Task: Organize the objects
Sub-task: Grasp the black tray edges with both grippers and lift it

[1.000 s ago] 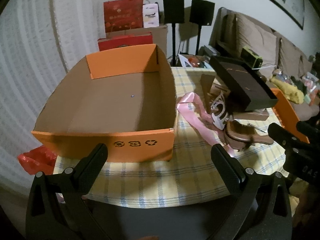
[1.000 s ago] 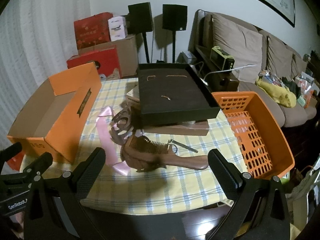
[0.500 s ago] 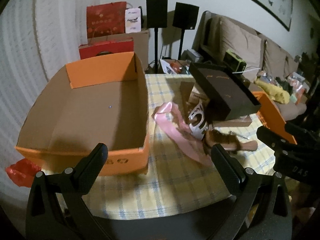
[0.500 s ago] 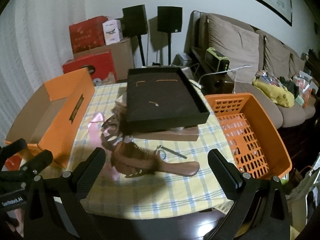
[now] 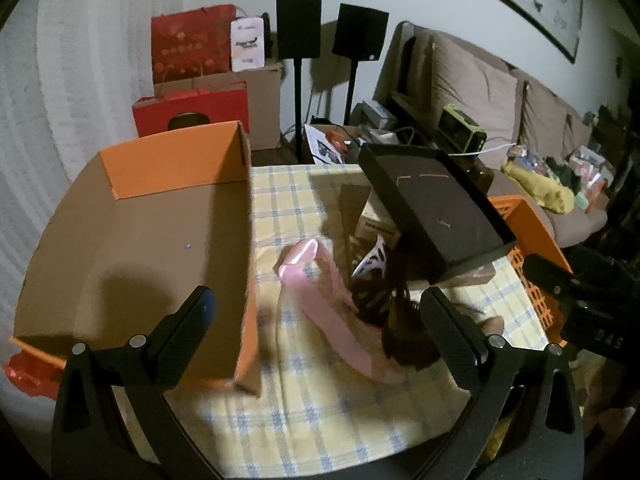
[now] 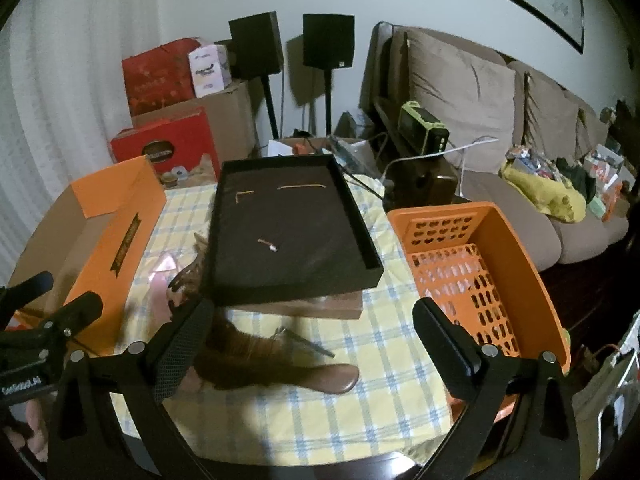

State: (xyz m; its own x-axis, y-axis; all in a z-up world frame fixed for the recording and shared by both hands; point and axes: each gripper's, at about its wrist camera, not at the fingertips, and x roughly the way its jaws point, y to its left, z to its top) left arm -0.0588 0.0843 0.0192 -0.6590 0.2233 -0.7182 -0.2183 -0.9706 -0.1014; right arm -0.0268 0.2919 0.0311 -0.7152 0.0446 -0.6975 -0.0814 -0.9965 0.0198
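Note:
A brown wooden comb (image 6: 276, 364) lies on the checked tablecloth (image 6: 360, 408), next to a pink ribbon (image 5: 332, 312) and a dark openwork piece (image 5: 374, 276). A thin metal tool (image 6: 308, 342) lies beside the comb. A black tray (image 6: 288, 232) rests on a flat brown box (image 6: 320, 306). An open orange cardboard box (image 5: 152, 248) stands at the left and an orange plastic basket (image 6: 476, 276) at the right. My left gripper (image 5: 316, 312) is open and empty above the ribbon. My right gripper (image 6: 312, 328) is open and empty above the comb.
Red gift boxes (image 6: 160, 136), cardboard cartons and two black speakers on stands (image 6: 328, 44) stand behind the table. A brown sofa (image 6: 500, 120) with clutter runs along the right. A red bag (image 5: 24, 376) hangs off the table's left edge.
Both grippers have moved forward and closer to the table. The left view has swung right, from the orange box toward the ribbon and comb. Both stay open.

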